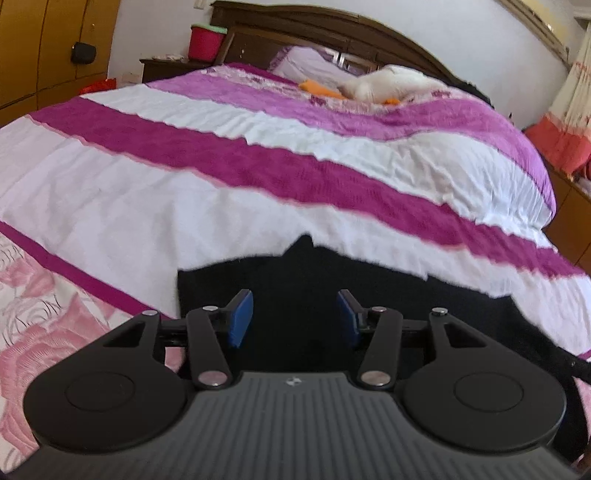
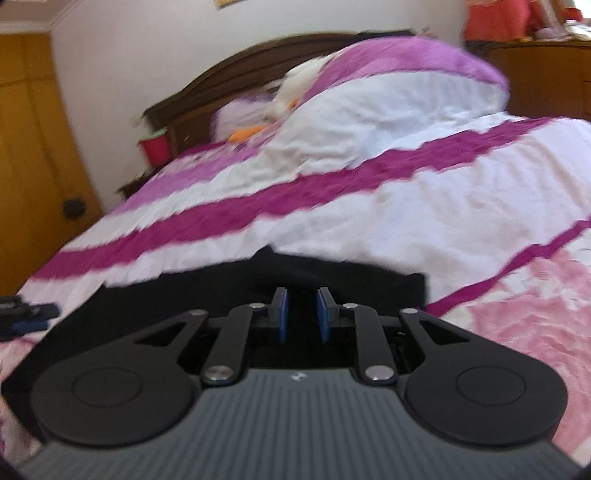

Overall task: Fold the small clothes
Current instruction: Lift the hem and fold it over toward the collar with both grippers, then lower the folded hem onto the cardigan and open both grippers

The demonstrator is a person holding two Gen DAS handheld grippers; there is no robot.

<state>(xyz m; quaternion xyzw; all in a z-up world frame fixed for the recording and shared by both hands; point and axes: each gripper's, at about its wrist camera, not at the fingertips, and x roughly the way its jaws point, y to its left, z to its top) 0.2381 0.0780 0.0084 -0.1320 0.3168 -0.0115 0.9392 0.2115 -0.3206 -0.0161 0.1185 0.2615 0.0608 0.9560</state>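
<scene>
Nearest to the left wrist camera is the left tool [image 1: 294,317], and its two blue pads [image 1: 242,319] stand wide apart with nothing between them. Directly under and ahead of this tool lies a black garment [image 1: 303,273], spread flat on the bed cover [image 1: 147,192], which has white and magenta stripes. The far edge of the garment shows a small point just beyond the tool tips, and the cloth continues to the right of the tool. In the right wrist view, the right tool [image 2: 302,314] hovers low over the same black garment [image 2: 147,306]; its pads [image 2: 283,314] are closer together than those of the left tool, but a clear gap remains and no cloth is held there. This view is blurred. Far ahead of both tools, near the dark wooden headboard [image 1: 332,26], rest a white soft toy [image 1: 388,83] and a lilac pillow [image 1: 306,62]. A red container [image 1: 205,42] stands far ahead to the left.
</scene>
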